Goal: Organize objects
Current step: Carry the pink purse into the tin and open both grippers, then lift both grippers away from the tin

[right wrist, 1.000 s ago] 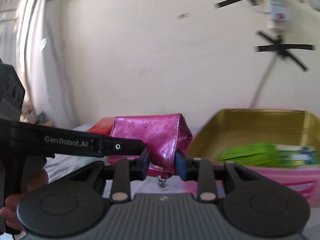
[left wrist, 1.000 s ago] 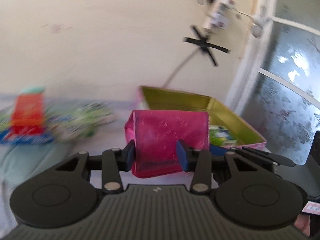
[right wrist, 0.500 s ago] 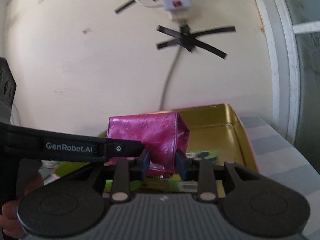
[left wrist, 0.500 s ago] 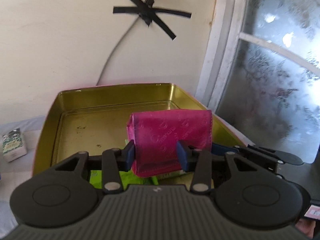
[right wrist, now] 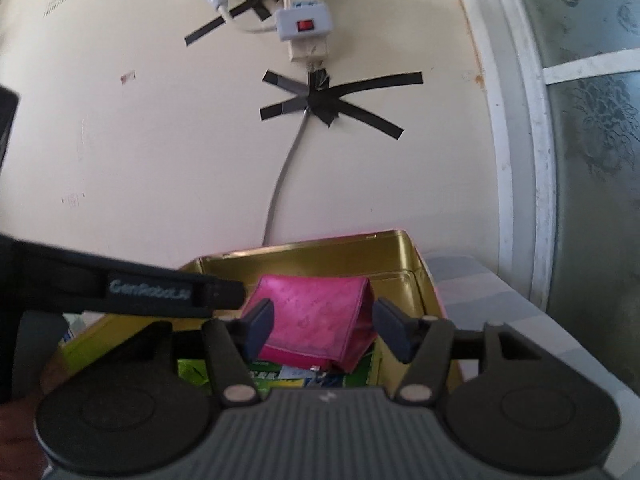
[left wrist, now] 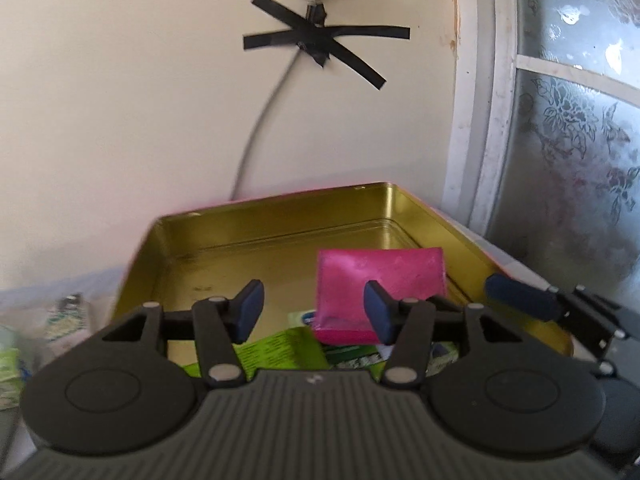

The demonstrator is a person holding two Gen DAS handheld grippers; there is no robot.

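Both your grippers have just let go, and the jaws have been opening in this last instant. Your left gripper (left wrist: 312, 312) stands moderately wide, with nothing pressed between its blue pads. Just beyond the tips, off toward the right-hand finger, the pink glossy pouch (left wrist: 380, 292) sits free inside the gold tin (left wrist: 280, 216). Your right gripper (right wrist: 322, 326) is spread about as far, and the pouch (right wrist: 316, 324) lies in the gap between its fingers with daylight on both sides, so no grip there either.

Below the fingertips, the pouch rests on the green packets (left wrist: 280, 348) at the near end of the tin, not on the tin's floor. That is your risk: it perches on an uneven, slippery stack, and it could tip or slide toward the bare gold floor beyond as you back out.

Watch the right-hand finger of your left gripper. It sits close against the pouch's near corner, and a sideways pull could snag the pouch and drag it toward the rim.

Your two grippers crowd each other here, the left one's arm crossing just ahead of the right fingers. Withdraw them together carelessly and they could knock.

Further off, the taped cable (right wrist: 280, 188) hangs down the wall behind the tin, with the power strip (right wrist: 306, 16) above. Lift high and forward and you could catch it.
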